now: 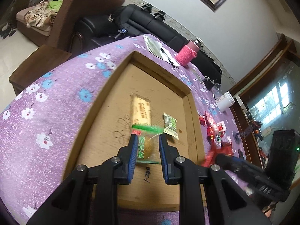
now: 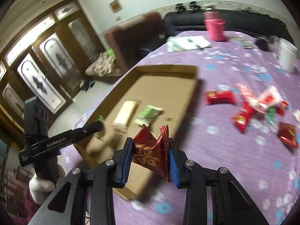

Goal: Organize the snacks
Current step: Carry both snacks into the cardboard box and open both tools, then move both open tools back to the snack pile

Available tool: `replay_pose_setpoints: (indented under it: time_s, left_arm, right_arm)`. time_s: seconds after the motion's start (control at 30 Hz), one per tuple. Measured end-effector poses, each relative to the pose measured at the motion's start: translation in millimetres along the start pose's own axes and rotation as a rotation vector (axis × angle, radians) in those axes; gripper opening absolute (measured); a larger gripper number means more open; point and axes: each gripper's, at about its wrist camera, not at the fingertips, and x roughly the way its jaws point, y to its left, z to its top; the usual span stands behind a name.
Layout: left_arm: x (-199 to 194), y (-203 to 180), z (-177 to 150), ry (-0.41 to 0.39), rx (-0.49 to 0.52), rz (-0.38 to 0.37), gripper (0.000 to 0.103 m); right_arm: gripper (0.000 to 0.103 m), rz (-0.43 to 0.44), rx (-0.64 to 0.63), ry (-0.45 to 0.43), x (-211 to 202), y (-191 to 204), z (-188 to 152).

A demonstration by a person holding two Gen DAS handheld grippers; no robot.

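A shallow cardboard tray [image 1: 105, 101] lies on the purple flowered tablecloth; it also shows in the right wrist view [image 2: 168, 69]. In it lie a beige bar packet [image 1: 141, 110] and a green-and-white packet [image 1: 170, 125]. My left gripper [image 1: 146, 140] is over the tray, its jaws apart around a clear packet with green print [image 1: 145, 146]; the packet touches the left pad, and I cannot tell whether it is held or falling. My right gripper [image 2: 151, 145] is shut on a red foil packet with gold characters [image 2: 151, 153], above the tray's near right edge. Several red snack packets [image 2: 243, 112] lie on the cloth to the right.
A pink-sleeved bottle [image 1: 187, 54] and papers with a pen [image 1: 159, 49] stand beyond the tray. A white cup [image 2: 286, 56] stands at the far right. The right gripper's body [image 1: 249, 176] shows beside the tray in the left wrist view. Sofas lie behind the table.
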Motion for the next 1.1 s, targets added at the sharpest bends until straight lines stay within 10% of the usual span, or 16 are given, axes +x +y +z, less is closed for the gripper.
replay_pose_setpoints:
  time_s: [0.43,0.63,0.87,1.1]
  left_arm:
    - [-30,-11,5,-0.072,0.032,0.015,0.079]
    - [-33,-29,6,-0.063,0.064,-0.020,0.081]
    - [-14,-83,-5,0.009,0.196,-0.069,0.081]
    - [32,-151,-15,0.120,0.321,-0.086,0.081]
  right_arm:
    - [0.054,0.012,-0.014,0.071,56,27,2]
    - [0.066,-0.089,-0.007,-0.065,-3,-9,0]
    - [0.068,-0.355,0.190,-0.159,-78,-141,-15]
    - [0.068,-0.334,0.301,-0.170,-87,-223,-15]
